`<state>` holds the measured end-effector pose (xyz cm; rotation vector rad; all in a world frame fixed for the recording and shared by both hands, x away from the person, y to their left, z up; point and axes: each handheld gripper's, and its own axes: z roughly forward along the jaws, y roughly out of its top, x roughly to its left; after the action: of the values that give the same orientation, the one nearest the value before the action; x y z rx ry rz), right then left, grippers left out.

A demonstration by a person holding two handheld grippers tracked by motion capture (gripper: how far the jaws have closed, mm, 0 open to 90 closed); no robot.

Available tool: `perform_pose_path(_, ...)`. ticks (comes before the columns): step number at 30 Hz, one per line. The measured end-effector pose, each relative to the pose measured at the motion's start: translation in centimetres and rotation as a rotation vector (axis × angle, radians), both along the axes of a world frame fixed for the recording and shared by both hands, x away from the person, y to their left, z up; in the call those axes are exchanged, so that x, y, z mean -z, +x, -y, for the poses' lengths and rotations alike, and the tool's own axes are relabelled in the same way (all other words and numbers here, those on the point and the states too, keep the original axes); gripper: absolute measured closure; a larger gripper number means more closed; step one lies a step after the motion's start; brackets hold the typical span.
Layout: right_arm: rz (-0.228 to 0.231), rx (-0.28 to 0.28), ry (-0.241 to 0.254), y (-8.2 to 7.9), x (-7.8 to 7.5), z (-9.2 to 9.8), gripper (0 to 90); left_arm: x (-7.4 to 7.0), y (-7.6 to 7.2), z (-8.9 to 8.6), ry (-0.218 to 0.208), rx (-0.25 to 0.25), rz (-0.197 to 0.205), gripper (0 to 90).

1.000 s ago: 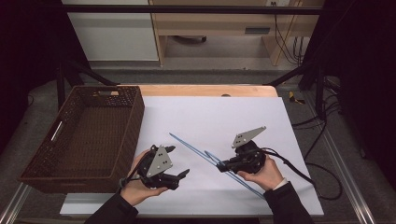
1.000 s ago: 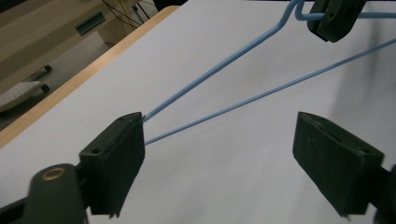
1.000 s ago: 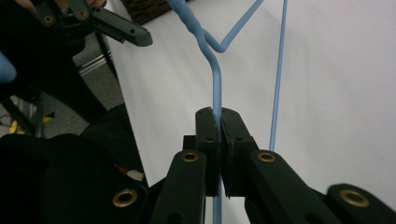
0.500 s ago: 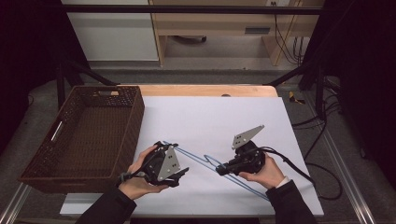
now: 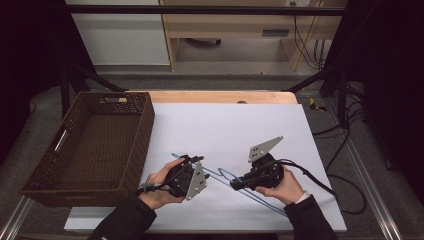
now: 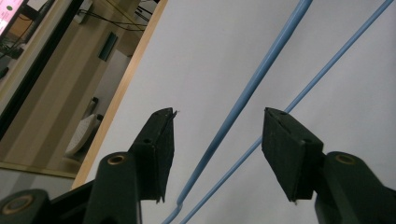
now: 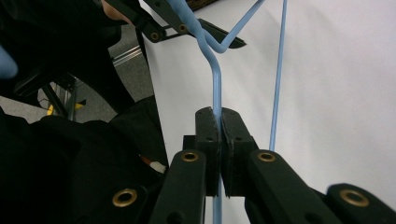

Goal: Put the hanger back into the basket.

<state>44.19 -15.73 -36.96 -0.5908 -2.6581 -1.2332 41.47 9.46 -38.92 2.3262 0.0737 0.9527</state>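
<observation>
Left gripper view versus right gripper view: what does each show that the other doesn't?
Left gripper view: the left gripper with its jaws apart, having just been closing, two hanger wires between them untouched. Right gripper view: the right gripper shut on a hanger wire, plus a dark sleeve. Both: the blue hanger on the white sheet.

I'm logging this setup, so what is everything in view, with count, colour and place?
Hanger: one, light blue wire, flat on the white sheet between the two grippers.
Basket: one, dark brown wicker, left part of the table.
Sheet: one, white, covering the table's middle and right.
Table: one, pale wood edge at the far side.
Left gripper: one, black, open, two hanger wires between its fingers, which have just been closing.
Right gripper: one, black, shut on the hanger's wire.
Hands: two, holding the grippers, in dark sleeves.
</observation>
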Motion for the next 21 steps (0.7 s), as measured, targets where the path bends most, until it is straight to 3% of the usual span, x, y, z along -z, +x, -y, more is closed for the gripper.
perform_pose_path(1, -0.002, -0.001, 0.0, 0.0, 0.0, 0.0, 87.8, 0.1, 0.0, 0.1, -0.003, 0.004, 0.003, 46.5)
perform_pose_path(4, 0.001, -0.002, 0.001, -0.1, 0.0, 0.0, 87.8, 0.2, 0.0, 0.5, 0.047, 0.01, 0.033, 52.1)
perform_pose_path(5, 0.0, -0.003, 0.004, -0.1, 0.0, 0.1, 87.8, 0.7, -0.1, 0.8, -0.022, 0.011, 0.025, 54.4)
perform_pose_path(6, -0.001, -0.004, 0.005, -0.1, 0.0, 0.1, 87.8, 0.5, -0.1, 0.9, 0.026, 0.016, 0.044, 56.6)
perform_pose_path(7, 0.0, -0.004, 0.005, -0.2, 0.0, 0.1, 87.8, 0.7, -0.1, 1.0, 0.004, 0.024, 0.051, 59.1)
perform_pose_path(8, -0.001, -0.005, 0.009, -0.2, 0.0, 0.1, 87.9, 0.5, -0.2, 0.9, 0.064, 0.019, 0.066, 61.7)
perform_pose_path(15, -0.007, -0.008, 0.015, -0.3, 0.0, 0.1, 87.8, 0.8, -0.1, 1.2, 0.068, 0.023, 0.094, 78.4)
perform_pose_path(21, -0.001, -0.003, 0.02, -0.1, -0.1, 0.2, 87.6, 0.7, -0.3, 1.0, 0.088, 0.033, 0.114, 80.9)
